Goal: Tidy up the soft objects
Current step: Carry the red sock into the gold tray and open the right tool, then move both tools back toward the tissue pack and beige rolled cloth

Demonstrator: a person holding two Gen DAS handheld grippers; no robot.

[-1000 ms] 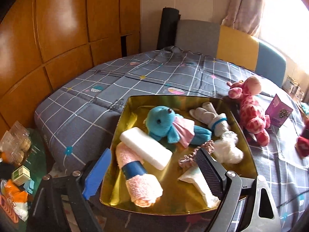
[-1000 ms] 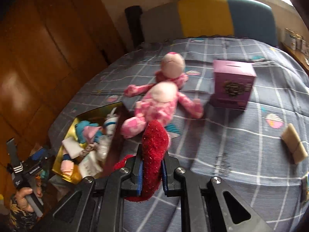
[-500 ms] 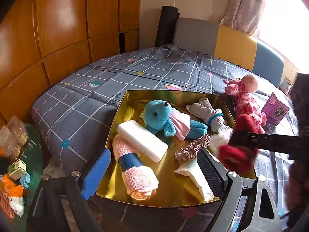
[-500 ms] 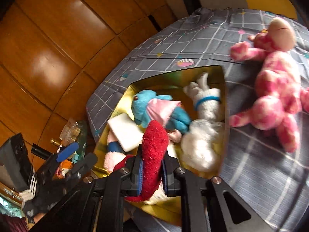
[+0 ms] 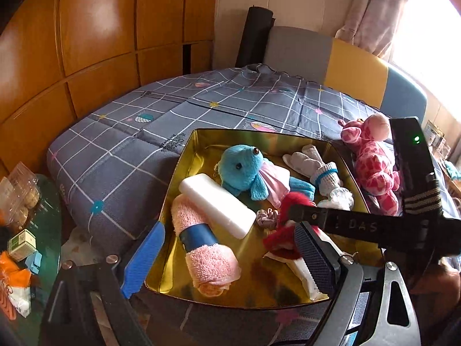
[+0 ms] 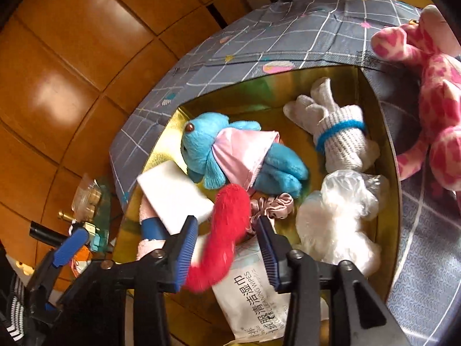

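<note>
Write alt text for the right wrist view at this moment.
The right gripper, jaws opening, releases a red plush item over a gold tray on a bed. In the tray lie a blue plush toy, rolled socks and a wipes pack.

I was working in what looked like a home bedroom: a bed point(image 5: 201, 109) under a grey checked sheet with small printed motifs, a padded headboard point(image 5: 331, 57) in grey, yellow and blue panels, glossy wooden wall panelling point(image 5: 86, 28), and a pale curtain point(image 5: 374, 11) beside a bright window. Beside the bed stood a glass-topped side table point(image 5: 49, 216), probably holding snack packets
</note>
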